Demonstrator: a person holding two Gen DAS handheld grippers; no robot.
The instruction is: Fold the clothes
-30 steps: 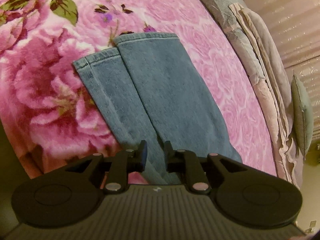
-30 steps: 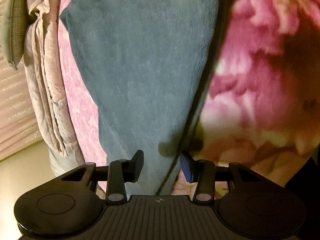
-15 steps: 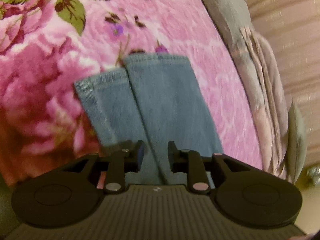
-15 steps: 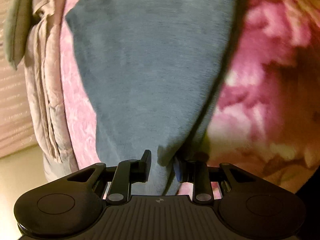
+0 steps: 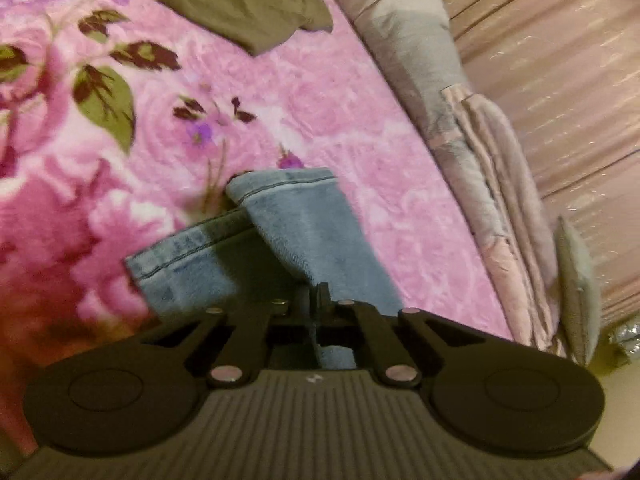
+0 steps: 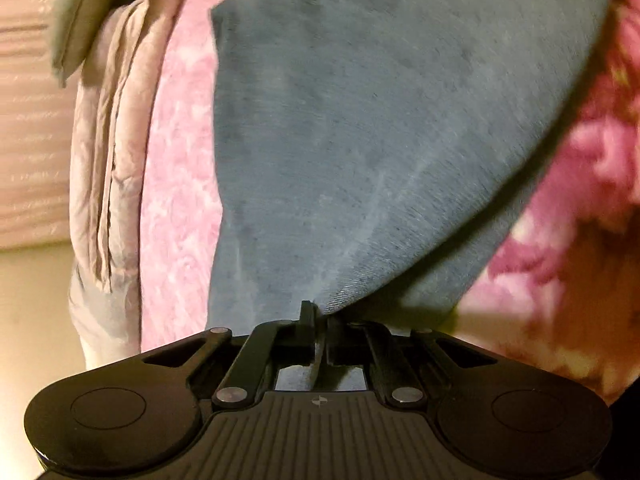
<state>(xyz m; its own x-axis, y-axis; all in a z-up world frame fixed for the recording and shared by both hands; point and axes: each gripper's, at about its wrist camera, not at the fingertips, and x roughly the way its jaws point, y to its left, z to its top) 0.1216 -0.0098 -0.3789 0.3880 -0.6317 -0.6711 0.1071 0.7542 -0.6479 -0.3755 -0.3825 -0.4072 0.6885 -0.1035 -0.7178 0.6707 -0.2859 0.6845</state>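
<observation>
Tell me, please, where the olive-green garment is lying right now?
In the left wrist view, the olive-green garment lies at the top on the pink floral blanket, beyond the jeans and just left of the grey bedding.

Jeans [image 5: 320, 240] lie on the blanket [image 5: 340, 100] of a bed; a folded garment [image 5: 248, 4] lies behind them, a folded quilt [image 5: 480, 168] to their right.

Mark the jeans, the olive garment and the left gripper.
jeans [image 5: 316, 232]: left wrist view, lifted leg.
olive garment [image 5: 248, 4]: left wrist view, its middle.
left gripper [image 5: 315, 298]: left wrist view, between fingertips.
</observation>
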